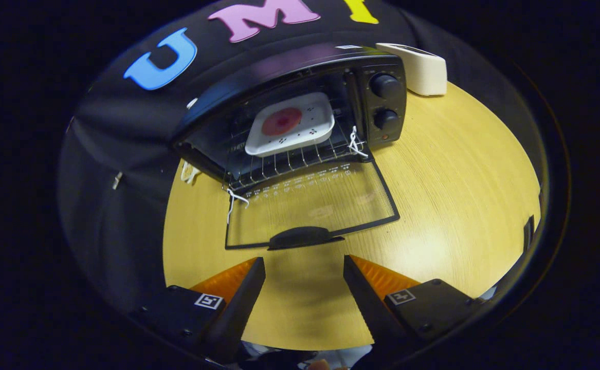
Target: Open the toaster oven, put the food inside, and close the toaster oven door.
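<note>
Gripper point(304, 267) hanging wide open, holding nothing, fingers spread above the wooden table point(449, 195). Just ahead of the fingertips, lying flat on the table: the glass door point(310, 205) of the toaster oven point(300, 113), fully dropped, its dark handle point(302, 237) sitting between the fingers' line and slightly beyond them. Resting on the wire rack point(289, 162) inside the cavity: a white square plate point(290, 131) carrying a round reddish piece of food point(282, 121). Remaining, by the look of it: lifting the door shut.

Risking a slip off the low, rounded handle if gripped too shallowly; risking shoving the light oven backward if swinging the door hard; possibly snagging on the white string ties point(355, 143) at the hinges.

Sitting beside the oven's knobs point(385, 86): a cream-coloured box point(418, 69). Enclosing the table behind: black cloth wall.
</note>
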The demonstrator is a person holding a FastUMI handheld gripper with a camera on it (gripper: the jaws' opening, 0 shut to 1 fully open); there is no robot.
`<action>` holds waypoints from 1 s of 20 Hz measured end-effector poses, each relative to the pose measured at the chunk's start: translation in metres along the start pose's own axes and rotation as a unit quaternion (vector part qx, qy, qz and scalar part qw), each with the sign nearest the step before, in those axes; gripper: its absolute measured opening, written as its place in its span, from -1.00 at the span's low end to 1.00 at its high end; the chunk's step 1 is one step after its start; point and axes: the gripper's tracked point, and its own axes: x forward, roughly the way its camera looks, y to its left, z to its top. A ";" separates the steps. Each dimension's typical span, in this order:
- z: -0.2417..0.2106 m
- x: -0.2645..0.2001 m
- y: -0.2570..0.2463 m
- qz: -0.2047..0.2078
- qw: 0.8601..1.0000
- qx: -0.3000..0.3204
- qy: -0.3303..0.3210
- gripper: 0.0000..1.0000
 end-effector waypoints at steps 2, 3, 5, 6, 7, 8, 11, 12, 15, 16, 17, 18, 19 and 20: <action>-0.014 0.009 -0.002 -0.015 0.999 -0.039 0.010 0.98; -0.020 0.014 -0.003 -0.023 0.998 -0.055 0.014 0.99; -0.027 0.025 -0.006 -0.038 0.996 -0.079 0.020 0.98; -0.028 0.031 -0.007 -0.045 0.995 -0.087 0.022 0.98; -0.030 0.036 -0.006 -0.050 0.994 -0.091 0.025 0.99; -0.031 0.042 -0.005 -0.054 0.994 -0.092 0.030 0.99; -0.036 0.056 -0.003 -0.066 0.993 -0.087 0.043 0.98; -0.036 0.060 -0.003 -0.071 0.993 -0.086 0.046 0.98; -0.025 0.071 0.002 -0.083 0.992 -0.085 0.034 0.99; -0.022 0.074 0.003 -0.089 0.992 -0.088 0.032 1.00; -0.017 0.077 0.004 -0.093 0.991 -0.090 0.028 0.99; -0.013 0.078 0.004 -0.099 0.990 -0.093 0.025 0.99; -0.013 0.080 0.003 -0.106 0.990 -0.086 0.027 0.99; -0.013 0.081 0.004 -0.111 0.990 -0.082 0.028 0.98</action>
